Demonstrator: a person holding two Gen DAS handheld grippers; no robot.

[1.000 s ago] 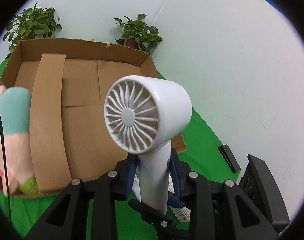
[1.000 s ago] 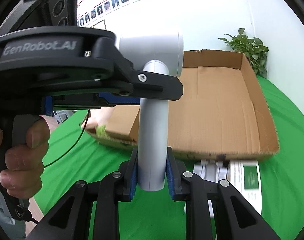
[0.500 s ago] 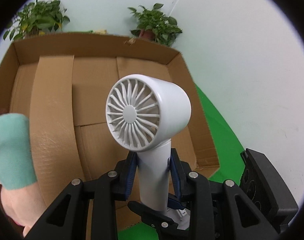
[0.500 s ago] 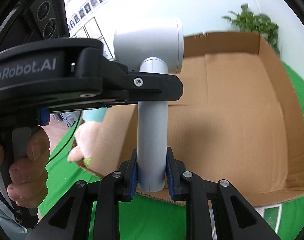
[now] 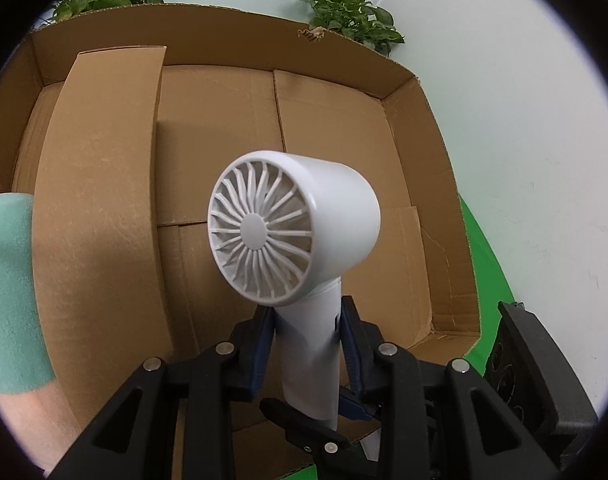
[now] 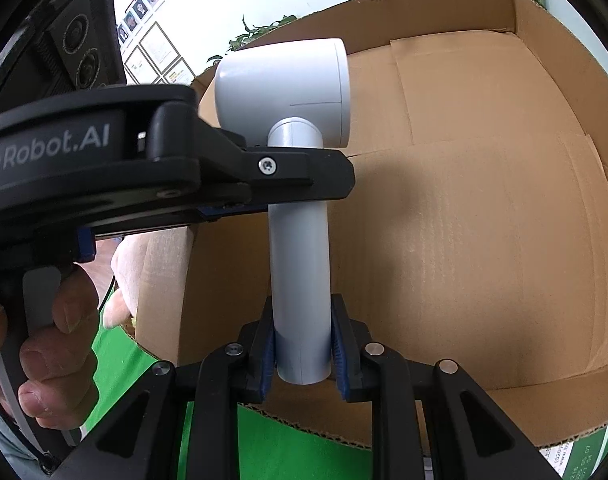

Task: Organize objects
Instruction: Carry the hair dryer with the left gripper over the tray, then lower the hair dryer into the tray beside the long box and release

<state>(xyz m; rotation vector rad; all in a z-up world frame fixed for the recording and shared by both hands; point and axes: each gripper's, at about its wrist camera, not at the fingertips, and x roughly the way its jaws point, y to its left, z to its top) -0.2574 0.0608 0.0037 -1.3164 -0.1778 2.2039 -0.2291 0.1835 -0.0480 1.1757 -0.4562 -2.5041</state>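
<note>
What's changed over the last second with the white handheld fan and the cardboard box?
Both tongs have carried the white handheld fan toward and over the open brown cardboard box, which now fills both views; the green cloth has mostly slipped out of sight. Unchanged: the left tongs and right tongs both stay clamped on the fan's handle.

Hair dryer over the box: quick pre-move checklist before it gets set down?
1. Left gripper shut on the hair dryer handle: ok.
2. Right gripper shut on the handle's lower end: ok.
3. Handle sits square between the right pads, no visible tilt: ok.
4. Cardboard box open, bare floor beyond the dryer: ok.
5. Plush toy at the box's left edge, apart from the dryer: ok.
6. Gap between the dryer and the box floor: cannot tell.
</note>
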